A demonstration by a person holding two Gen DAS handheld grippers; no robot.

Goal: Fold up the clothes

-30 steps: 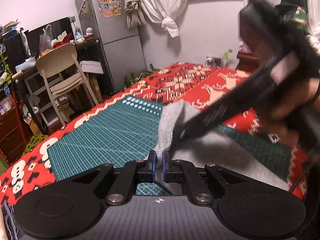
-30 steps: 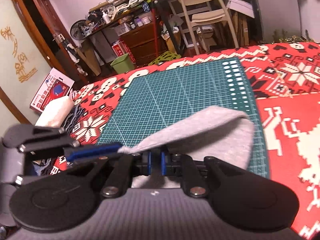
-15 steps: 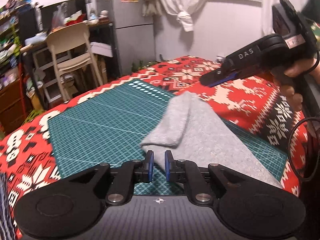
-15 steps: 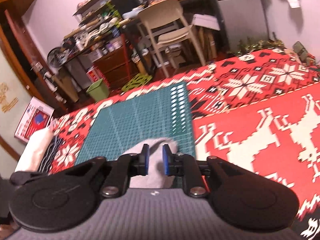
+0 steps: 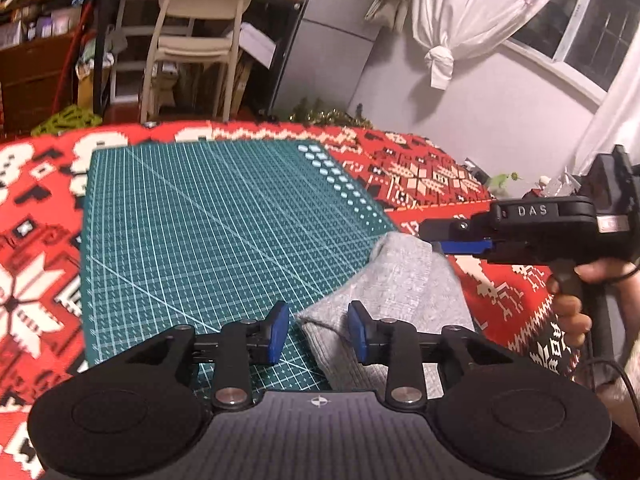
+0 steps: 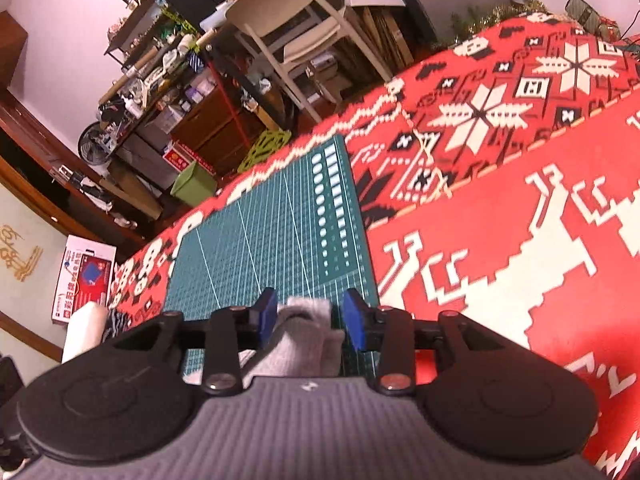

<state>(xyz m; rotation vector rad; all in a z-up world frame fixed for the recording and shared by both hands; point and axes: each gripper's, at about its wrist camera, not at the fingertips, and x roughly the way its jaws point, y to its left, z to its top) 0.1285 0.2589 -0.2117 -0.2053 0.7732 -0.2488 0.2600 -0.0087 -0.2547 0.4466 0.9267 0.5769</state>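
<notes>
Left hand-held gripper (image 5: 316, 334) hovered low over the green cutting mat (image 5: 208, 232), blue pads spread apart, nothing between them clamped. Near corner of the grey garment (image 5: 396, 292) lay in the gap between the pads, touching neither as far as the left wrist view showed. Mat lay flat on a red, white and black patterned blanket (image 5: 432, 168) that ran out past it on every visible side.

Grey garment sat folded over on the right part of the mat, a doubled, rounded edge toward the far end, the lower layer running back under the gripper body. Its right side reached the mat's right edge; whether it lapped onto the blanket there could not be told.

Right hand-held gripper (image 5: 460, 246), seen from the left wrist camera, was level and pointed in from the right, blue fingertip at the far rounded end of the garment, just touching or just beside it. A bare hand (image 5: 576, 300) gripped its handle. In its own view the right gripper (image 6: 310, 320) had its pads apart, with the grey fold (image 6: 304, 336) bunched between them, close to the left pad and clear of the right one. Mat edge ran just under the right pad, blanket beyond.

Background, left to right: cluttered shelves, a cream chair (image 5: 200, 36), a grey fridge (image 5: 332, 36), a knotted white curtain (image 5: 452, 16) by the window.
</notes>
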